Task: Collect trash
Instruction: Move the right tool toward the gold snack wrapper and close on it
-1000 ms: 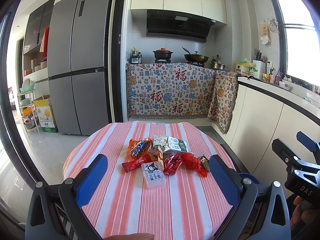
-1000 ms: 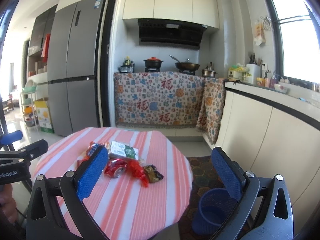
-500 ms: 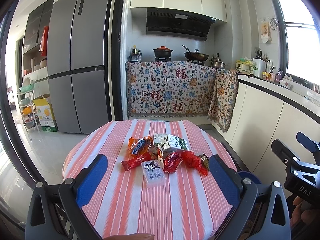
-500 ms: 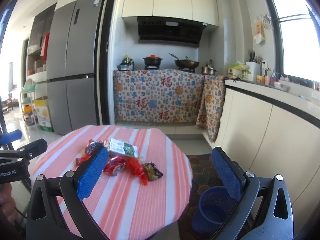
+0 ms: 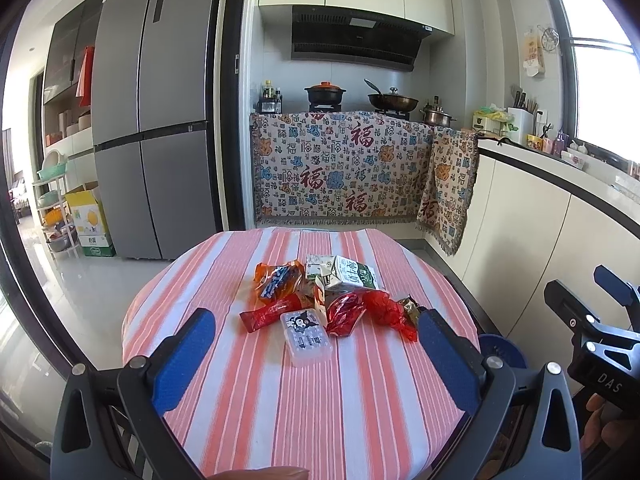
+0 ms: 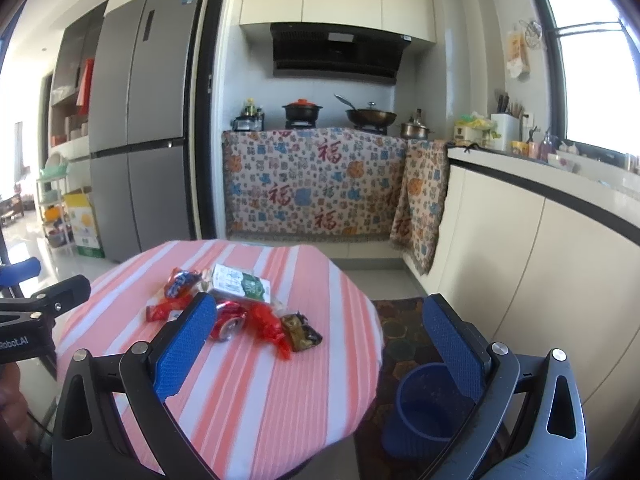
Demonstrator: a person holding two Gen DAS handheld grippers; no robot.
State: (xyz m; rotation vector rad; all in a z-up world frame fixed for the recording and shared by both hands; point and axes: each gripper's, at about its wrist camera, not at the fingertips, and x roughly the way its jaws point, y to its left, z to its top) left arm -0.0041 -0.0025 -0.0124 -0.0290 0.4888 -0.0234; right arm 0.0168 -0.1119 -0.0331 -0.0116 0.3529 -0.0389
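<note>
Trash [image 5: 320, 304] lies heaped mid-table [image 5: 280, 400] on the striped cloth in the left wrist view: orange and red wrappers, a milk carton [image 5: 352, 276], a clear lidded box [image 5: 306, 338]; the left gripper [image 5: 314, 352] is spread wide and empty. The right wrist view shows the whole blue bin [image 6: 430, 406] standing on the floor beside the table, only a sliver in the left view. The right gripper [image 6: 320, 340], wide apart and empty, has one finger [image 6: 184, 344] hiding part of the pile.

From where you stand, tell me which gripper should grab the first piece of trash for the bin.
Right. The right gripper is open, with the red wrapper and brown wrapper just ahead and the blue bin below it. The left gripper, also open, sits farther from the bin.
</note>
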